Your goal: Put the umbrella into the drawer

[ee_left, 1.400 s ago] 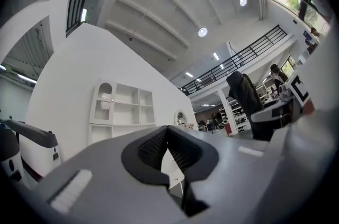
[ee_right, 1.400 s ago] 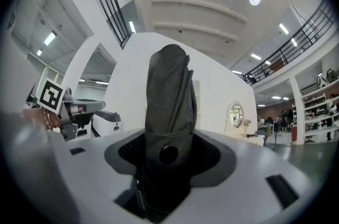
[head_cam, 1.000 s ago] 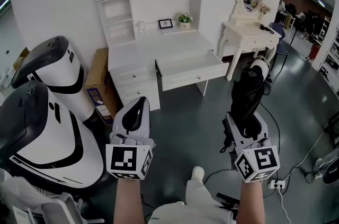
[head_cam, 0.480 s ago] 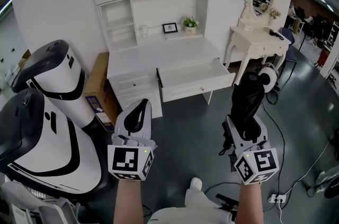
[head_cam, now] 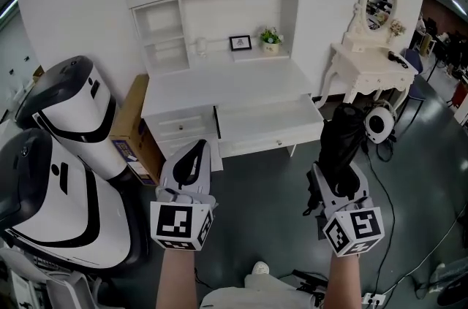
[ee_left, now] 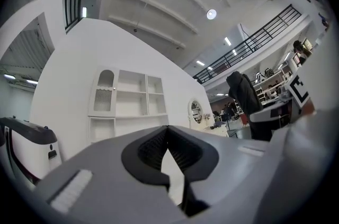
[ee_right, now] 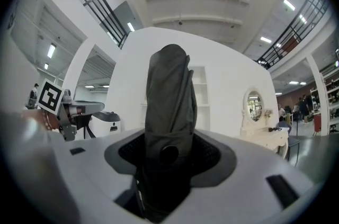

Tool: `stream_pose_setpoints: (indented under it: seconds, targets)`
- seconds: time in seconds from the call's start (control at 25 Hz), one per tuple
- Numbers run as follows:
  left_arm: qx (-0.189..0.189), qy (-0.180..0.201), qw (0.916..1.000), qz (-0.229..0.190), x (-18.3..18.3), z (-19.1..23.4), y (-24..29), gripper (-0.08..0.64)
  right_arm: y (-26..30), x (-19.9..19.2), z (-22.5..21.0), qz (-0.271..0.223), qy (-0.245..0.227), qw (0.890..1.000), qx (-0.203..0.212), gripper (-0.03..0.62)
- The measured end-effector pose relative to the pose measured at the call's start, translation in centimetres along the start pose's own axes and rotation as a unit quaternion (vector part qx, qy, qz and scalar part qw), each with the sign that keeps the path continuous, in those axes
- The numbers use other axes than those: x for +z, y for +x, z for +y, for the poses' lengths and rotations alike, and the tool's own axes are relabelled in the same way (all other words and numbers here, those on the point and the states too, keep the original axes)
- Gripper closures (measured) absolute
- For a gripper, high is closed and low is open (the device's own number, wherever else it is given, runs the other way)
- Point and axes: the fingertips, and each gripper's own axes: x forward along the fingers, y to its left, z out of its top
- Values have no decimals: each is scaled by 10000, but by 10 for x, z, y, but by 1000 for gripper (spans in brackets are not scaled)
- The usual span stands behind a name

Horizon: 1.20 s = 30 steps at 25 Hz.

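- While the person stands on a dark grey floor facing a white desk, the head view looks down on both grippers held out in front.
- Right gripper: jaws clenched on a folded black fabric umbrella, held near its lower end. The rest sticks out past the jaws toward the desk. The right gripper view shows dark pads pressing on both sides of it.
- Left gripper: jaws closed tip to tip w/ nothing btwn them, well apart from the umbrella.
- Wide white drawer under the desk's worktop is pulled out; its inside looks bare. The umbrella is in the air, just right of the drawer's front corner, on the person's side, not in it.
- On the worktop, by the back wall: small black picture frame and small green potted plant, w/ white open shelving above.
- Right of desk: white dressing table w/ oval mirror.
- Left of desk: brown cardboard box, then two large white-and-black rounded machines.
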Motion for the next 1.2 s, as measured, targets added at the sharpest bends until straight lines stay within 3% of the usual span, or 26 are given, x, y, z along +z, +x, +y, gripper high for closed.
stream_pose_setpoints:
  seconds: [0.56, 1.2]
  targets:
    - [228, 88, 9996, 104, -15, -13, 71, 551, 53, -16, -64, 5, 127, 9997, 194, 357]
    - [261, -18, 9996, 136, -42, 20, 142, 551, 127, -25, -90, 34, 59, 9998, 202, 357]
